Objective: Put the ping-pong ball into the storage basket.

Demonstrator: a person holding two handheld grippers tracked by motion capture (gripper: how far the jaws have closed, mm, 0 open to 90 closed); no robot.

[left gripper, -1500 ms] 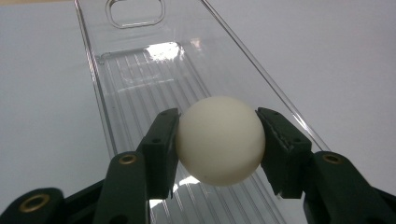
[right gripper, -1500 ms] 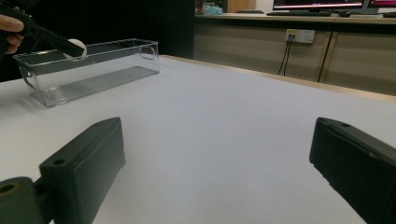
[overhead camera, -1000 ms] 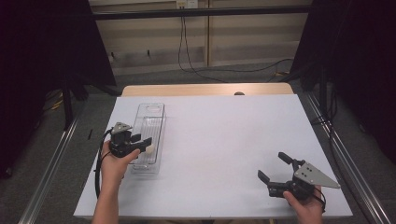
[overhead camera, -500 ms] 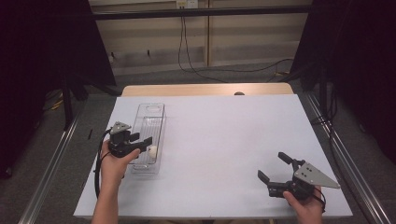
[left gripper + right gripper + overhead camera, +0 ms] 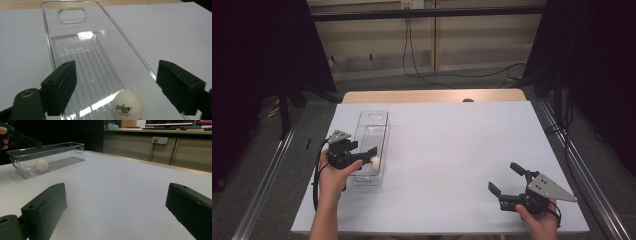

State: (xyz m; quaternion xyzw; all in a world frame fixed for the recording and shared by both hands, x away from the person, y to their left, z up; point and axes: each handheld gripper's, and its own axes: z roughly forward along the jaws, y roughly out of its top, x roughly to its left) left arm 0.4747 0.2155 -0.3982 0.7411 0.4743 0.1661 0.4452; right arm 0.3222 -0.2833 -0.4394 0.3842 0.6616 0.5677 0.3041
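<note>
A white ping-pong ball (image 5: pixel 375 161) (image 5: pixel 128 105) with red print lies on the ribbed floor of a clear plastic bin (image 5: pixel 373 131) (image 5: pixel 82 50), at its near end. My left gripper (image 5: pixel 371 156) (image 5: pixel 117 72) hovers over that end, and its jaws have just been opening. They stand wide apart with the ball below and between them, not touching either pad. My right gripper (image 5: pixel 502 176) (image 5: pixel 117 195) rests open at the table's front right with nothing between its fingers. In the right gripper view the bin (image 5: pixel 57 152) and ball (image 5: pixel 41 165) sit far to the left.
The white table top (image 5: pixel 452 150) stretches wide between the bin and the right gripper. A wooden strip (image 5: pixel 432 96) runs along its far edge. Metal rails (image 5: pixel 572 150) flank both sides, and cables hang at the back wall.
The left gripper's jaws have spread apart and let the ball go; it now lies on the bin floor. Neither hand has shifted.
</note>
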